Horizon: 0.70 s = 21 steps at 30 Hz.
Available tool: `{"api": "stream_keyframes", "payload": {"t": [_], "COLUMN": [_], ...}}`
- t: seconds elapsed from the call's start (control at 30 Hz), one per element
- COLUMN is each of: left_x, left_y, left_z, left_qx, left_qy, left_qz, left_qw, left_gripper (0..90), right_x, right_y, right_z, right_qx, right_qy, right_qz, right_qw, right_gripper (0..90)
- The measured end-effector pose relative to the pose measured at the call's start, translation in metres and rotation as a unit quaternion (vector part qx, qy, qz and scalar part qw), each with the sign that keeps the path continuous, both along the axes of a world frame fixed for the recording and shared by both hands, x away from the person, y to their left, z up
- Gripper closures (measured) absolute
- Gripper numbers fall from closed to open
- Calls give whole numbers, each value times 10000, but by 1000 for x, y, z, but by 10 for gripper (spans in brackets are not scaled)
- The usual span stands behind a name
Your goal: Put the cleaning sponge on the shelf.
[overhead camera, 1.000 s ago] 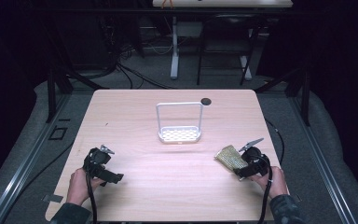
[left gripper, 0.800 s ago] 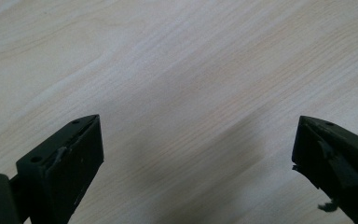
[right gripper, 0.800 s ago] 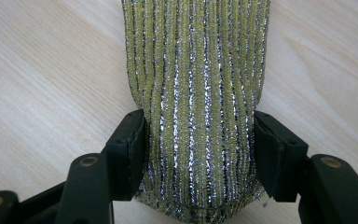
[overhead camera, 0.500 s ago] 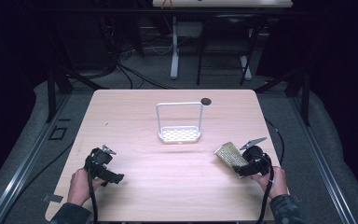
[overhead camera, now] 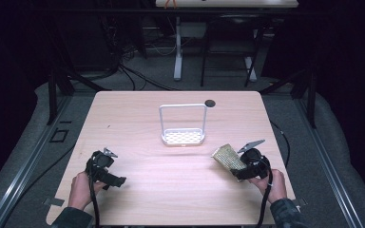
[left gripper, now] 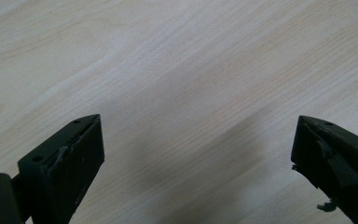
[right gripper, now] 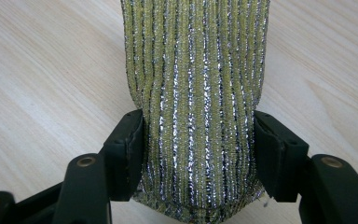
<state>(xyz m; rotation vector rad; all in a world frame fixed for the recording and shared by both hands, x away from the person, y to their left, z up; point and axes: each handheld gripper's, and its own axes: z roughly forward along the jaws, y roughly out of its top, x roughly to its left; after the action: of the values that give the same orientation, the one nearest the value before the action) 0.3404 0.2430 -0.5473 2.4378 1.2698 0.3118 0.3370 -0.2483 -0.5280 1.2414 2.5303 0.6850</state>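
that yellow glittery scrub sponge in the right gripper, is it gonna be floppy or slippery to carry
The sponge narrows where the right gripper fingers press it, so it is probably soft and squashy, not stiff. Its ribbed, metallic-thread cover looks rough, so slipping seems unlikely. It sticks out past the fingers without drooping in the high view, suggesting it is light and holds its shape.

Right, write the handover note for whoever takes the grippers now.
Right gripper: jaws shut on the sponge, a yellow and silver ribbed pad, held at the table's near right side.
Left gripper: jaws open, holding nothing, over bare table at near left.
White rack: stands mid-table with nothing in its tray.
Done: sponge gripped.
Left: probably carry the sponge to the rack and set it in the tray.
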Motion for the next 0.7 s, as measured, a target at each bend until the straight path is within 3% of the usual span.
{"api": "stream_keyframes", "payload": {"t": [0.3,0.7], "left_x": [0,-1], "left_y": [0,2], "left_z": [0,0], "left_qx": [-5,-11], "left_qy": [-11,-21], "left_qz": [-20,-20], "left_qw": [10000,10000], "left_gripper": [25,24], "right_x": [-1,3], "right_y": [12,33], "right_z": [3,8], "right_qx": [73,111], "right_qy": [-33,-81], "right_qz": [-13,170], "right_qw": [10000,9998], "right_gripper": [401,402]}}
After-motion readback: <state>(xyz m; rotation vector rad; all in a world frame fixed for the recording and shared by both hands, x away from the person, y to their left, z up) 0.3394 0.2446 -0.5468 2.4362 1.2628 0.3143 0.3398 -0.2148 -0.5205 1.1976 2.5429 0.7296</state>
